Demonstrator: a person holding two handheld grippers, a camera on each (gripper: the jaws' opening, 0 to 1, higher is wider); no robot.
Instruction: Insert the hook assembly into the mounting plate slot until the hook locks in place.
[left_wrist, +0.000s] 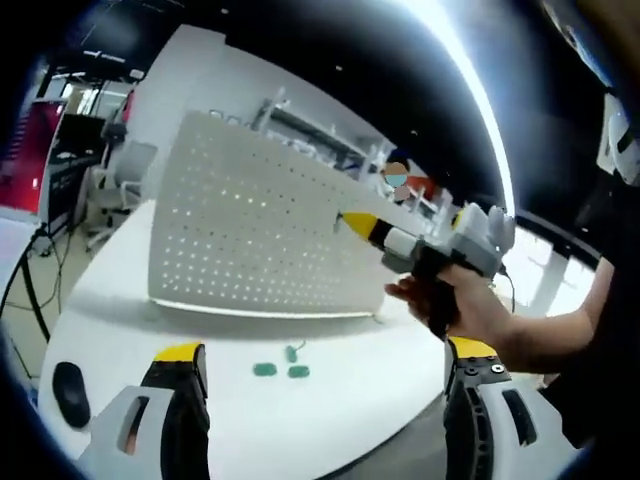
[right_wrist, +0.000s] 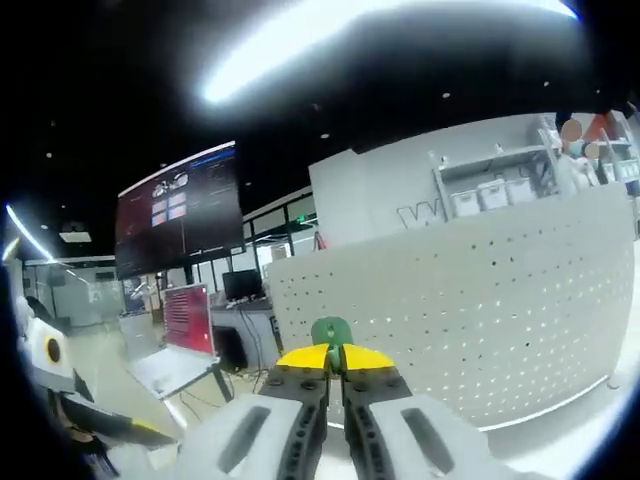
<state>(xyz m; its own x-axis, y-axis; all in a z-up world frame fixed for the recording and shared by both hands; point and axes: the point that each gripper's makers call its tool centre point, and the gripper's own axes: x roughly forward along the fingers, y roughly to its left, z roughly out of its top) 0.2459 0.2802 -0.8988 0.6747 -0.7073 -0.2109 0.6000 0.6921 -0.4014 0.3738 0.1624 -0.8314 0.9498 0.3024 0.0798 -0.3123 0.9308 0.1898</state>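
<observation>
The white perforated mounting plate (left_wrist: 250, 230) stands upright on the white table (left_wrist: 330, 420). My left gripper (left_wrist: 325, 352) hangs open over the table's near side, nothing between its yellow-tipped jaws. Three small green hook pieces (left_wrist: 283, 368) lie on the table ahead of it. A hand (left_wrist: 470, 305) holds my right gripper (left_wrist: 356, 222), whose yellow tips are at the plate's right part. In the right gripper view, that gripper (right_wrist: 335, 357) is shut on a green hook (right_wrist: 331, 329) in front of the plate (right_wrist: 480, 300). Whether the hook touches the plate is unclear.
A black mouse (left_wrist: 70, 392) lies near the table's left edge. An office chair (left_wrist: 120, 180) stands behind the table at left. Shelving with bins (right_wrist: 490, 195) is beyond the plate. A big screen (right_wrist: 180, 215) and a laptop (right_wrist: 175, 365) are off to the left.
</observation>
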